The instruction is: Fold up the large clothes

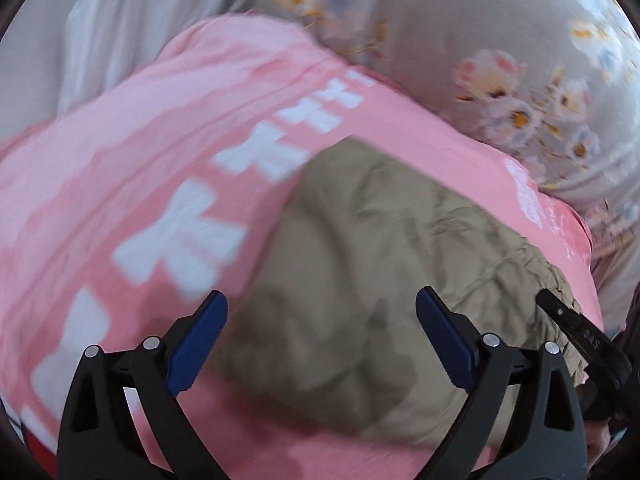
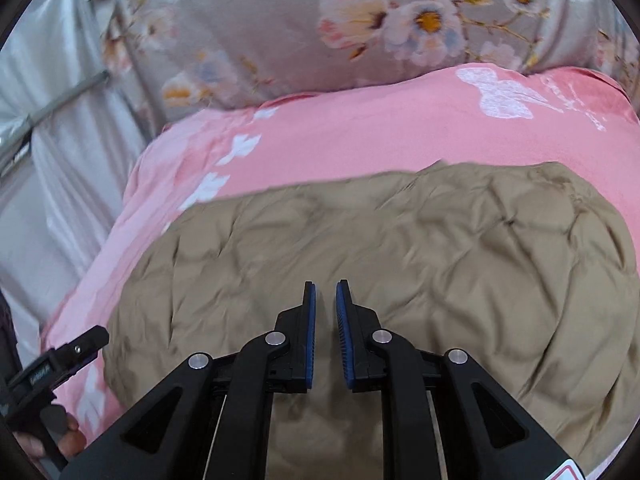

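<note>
Right wrist view: the tan quilted garment [image 2: 400, 260] lies on the pink sheet [image 2: 360, 140], near the floral bedding [image 2: 260, 20]. The right gripper [image 2: 326, 292] stands narrowly parted above it — pinching nothing. The left gripper [image 1: 322, 308] gapes wide — empty, over the garment's near edge.

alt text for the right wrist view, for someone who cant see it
A tan quilted padded garment lies in a puffy heap on a pink sheet with white flower prints, filling most of the view. The right gripper hovers over it, its blue-padded jaws nearly shut on nothing. Behind is a grey floral bedcover; the left gripper shows at lower left.
</note>
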{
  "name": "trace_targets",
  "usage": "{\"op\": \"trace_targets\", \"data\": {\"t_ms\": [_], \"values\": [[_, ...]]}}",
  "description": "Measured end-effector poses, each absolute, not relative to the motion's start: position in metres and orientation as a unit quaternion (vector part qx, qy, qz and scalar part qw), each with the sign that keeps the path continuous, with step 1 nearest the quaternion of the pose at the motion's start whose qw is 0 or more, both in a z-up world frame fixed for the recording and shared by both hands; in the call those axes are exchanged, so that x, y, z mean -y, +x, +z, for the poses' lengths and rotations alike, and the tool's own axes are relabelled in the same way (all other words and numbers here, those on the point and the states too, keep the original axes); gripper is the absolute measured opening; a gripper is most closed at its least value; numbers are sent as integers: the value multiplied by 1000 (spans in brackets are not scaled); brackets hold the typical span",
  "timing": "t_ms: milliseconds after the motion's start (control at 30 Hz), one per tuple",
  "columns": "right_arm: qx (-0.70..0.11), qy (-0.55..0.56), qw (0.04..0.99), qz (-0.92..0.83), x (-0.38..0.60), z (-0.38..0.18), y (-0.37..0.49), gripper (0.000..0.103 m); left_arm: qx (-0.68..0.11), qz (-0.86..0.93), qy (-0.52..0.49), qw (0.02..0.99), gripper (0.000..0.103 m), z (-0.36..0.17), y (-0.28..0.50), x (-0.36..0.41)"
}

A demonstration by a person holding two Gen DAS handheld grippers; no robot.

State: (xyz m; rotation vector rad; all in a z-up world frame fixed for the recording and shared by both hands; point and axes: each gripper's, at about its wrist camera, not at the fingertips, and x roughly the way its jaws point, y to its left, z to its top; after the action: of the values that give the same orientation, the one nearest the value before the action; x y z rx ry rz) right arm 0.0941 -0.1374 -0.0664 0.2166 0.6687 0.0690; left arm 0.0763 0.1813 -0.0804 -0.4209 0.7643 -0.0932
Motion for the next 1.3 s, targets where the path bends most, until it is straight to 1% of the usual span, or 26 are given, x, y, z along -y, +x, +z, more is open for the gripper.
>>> {"op": "trace_targets", "data": {"t_ms": [100,167,200,233,267,367,400,433,467,500,533,567,600,633,733,800,900,1000,1133,1300], "values": [[-339,100,935,30,125,-83,96,15,-404,-48,-258,876,93,-112,76,-199],[-347,110,931,34,126,-92,99,14,-405,-67,-297,862,94,-126,76,-199],[-353,125,927,40,131,-97,103,14,-399,-64,-294,866,96,-125,76,-196],[-356,137,923,48,135,-100,105,14,-392,-64,-283,873,97,-122,77,-190],[-360,150,919,54,139,-103,108,10,-391,-70,-276,876,97,-121,79,-186],[-367,180,910,70,150,-111,114,6,-393,-83,-270,875,96,-117,88,-170],[-366,185,909,74,152,-114,114,5,-393,-84,-268,875,91,-114,91,-166],[-366,189,908,77,153,-116,114,5,-391,-91,-265,877,83,-109,93,-160],[-365,188,908,78,153,-117,115,5,-390,-92,-262,878,79,-105,95,-157],[-364,186,909,78,153,-118,114,5,-387,-90,-251,883,66,-97,95,-151],[-365,182,910,76,152,-118,115,5,-382,-89,-238,888,56,-88,94,-147],[-365,181,910,75,151,-118,116,5,-377,-89,-228,893,50,-81,95,-145],[-366,180,910,74,151,-118,117,5,-365,-93,-214,901,39,-68,92,-139],[-368,182,909,74,152,-118,118,5,-353,-102,-207,907,32,-56,88,-135],[-380,224,894,76,163,-114,112,5,-318,-144,-185,919,18,-16,76,-117],[-382,255,885,80,173,-106,95,6,-298,-166,-158,927,16,8,67,-102],[-367,247,893,84,181,-94,56,8,-273,-193,-136,933,14,36,56,-85],[-379,247,887,90,185,-102,29,8,-253,-220,-128,933,13,55,46,-69],[-391,251,880,98,183,-122,33,7,-238,-264,-108,928,12,73,31,-31],[-386,230,886,116,165,-126,56,7,-236,-310,-63,919,12,83,13,22]]}}
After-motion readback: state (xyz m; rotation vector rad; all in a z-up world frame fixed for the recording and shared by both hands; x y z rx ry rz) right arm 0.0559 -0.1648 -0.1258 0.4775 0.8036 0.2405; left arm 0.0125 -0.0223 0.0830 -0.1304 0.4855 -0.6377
